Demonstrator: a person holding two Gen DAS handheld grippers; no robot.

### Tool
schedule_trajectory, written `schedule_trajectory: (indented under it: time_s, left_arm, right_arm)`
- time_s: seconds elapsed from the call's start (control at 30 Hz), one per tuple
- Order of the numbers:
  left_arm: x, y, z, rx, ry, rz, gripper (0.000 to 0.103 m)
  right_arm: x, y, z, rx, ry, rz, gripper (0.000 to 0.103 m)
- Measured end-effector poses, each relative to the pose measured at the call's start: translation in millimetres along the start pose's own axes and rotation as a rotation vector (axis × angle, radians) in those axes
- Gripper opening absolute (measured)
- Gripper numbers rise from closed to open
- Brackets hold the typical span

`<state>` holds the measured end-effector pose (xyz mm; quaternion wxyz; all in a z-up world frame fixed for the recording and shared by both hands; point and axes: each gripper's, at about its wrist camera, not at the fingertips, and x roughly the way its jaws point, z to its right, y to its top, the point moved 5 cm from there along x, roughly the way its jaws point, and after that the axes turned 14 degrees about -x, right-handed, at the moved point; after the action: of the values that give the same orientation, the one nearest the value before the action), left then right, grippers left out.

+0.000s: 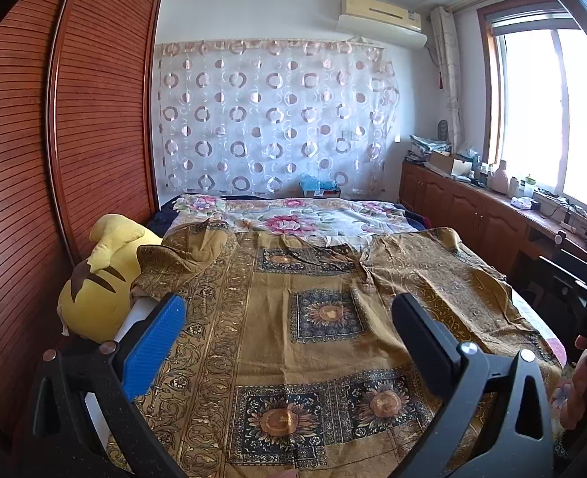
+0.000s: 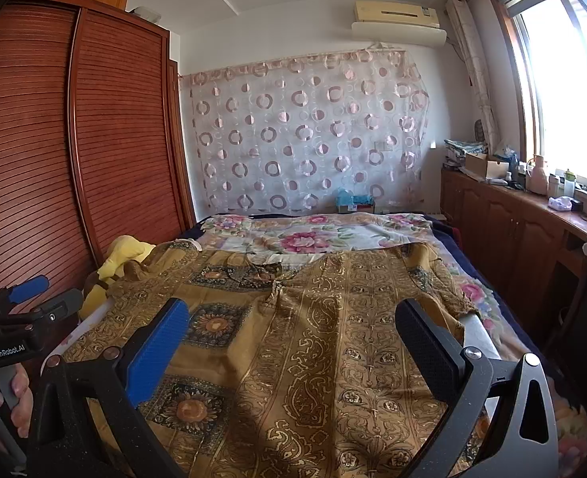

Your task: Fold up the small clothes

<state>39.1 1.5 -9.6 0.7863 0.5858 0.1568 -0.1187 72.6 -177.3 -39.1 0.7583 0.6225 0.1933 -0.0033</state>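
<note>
Both tools wide open, nothing gripped: left tool (image 1: 289, 310), right tool (image 2: 293, 318). Risk: bedsheet (image 2: 377, 235) pinched along w/ garment (image 2: 313, 342), fold dragged skewed.

Yellow plush (image 1: 106, 275) at bed's left edge by louvered wardrobe (image 1: 74, 127). Floral sheet (image 1: 293, 219) at far end, circle-print curtain (image 1: 277, 115) behind, air conditioner (image 1: 381, 14) above, cluttered cabinets (image 1: 464, 207) under window (image 1: 552, 107).

At twelve o'clock we have open bed (image 2: 488, 314) ahead; at nine the plush toy (image 1: 102, 275) and wardrobe (image 1: 34, 199) crowd us, at three the cabinets (image 2: 512, 231).
</note>
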Motion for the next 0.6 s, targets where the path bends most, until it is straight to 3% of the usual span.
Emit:
schedule_trajectory:
  time_s: [0.6]
  left_arm:
    - [-1.9,0.9,2.0,0.006,-0.001,0.003,0.103]
  right_arm:
    - [1.8,0.4,-1.6,0.003,0.001,0.0,0.103]
